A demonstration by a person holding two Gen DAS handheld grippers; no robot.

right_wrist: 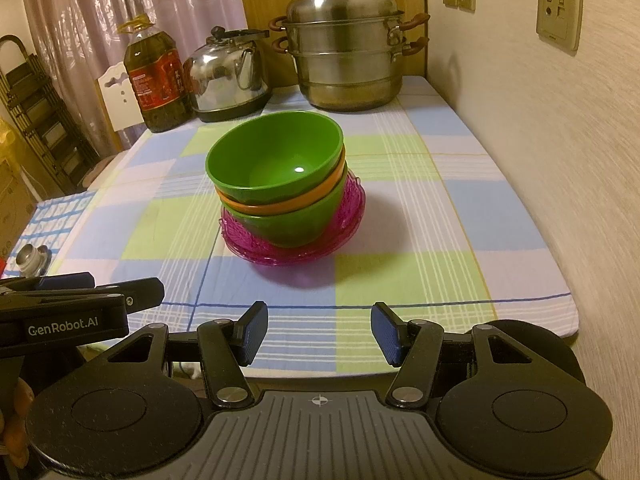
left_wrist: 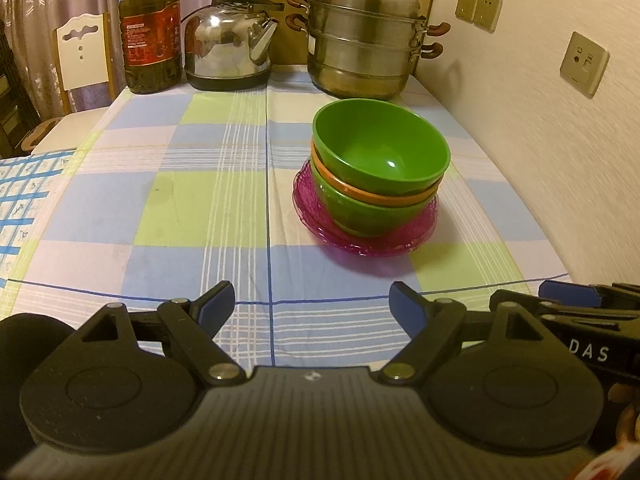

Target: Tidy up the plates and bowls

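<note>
**A:** What do you get from your left wrist camera?

**B:** My left gripper hangs low over the near part of the checked tablecloth, fingers spread wide with nothing between them. Ahead and to the right sits the stack: a top green bowl nested in an orange bowl, that in a lower green bowl, all standing on the magenta plates. The plates are translucent with a ribbed, scalloped rim. Every bowl opens upward; the top one tips slightly toward me. The stack is round, so it has no long axis beyond its upright one. The wall is close on its right; the cloth lies open to its left and near side. My right gripper shows at the right edge.

**A:** And the far end?

**B:** An oil bottle, a kettle and a steamer pot line it, well apart from the stack.

**A:** Now the right wrist camera.

**B:** My right gripper sits over the near table edge, fingers wide apart and holding nothing. The top green bowl stands ahead, slightly left, leaning left over the orange bowl, the lower green bowl and the magenta plates. Open tablecloth lies between the stack and the wall. My left gripper comes in from the left edge.
</note>
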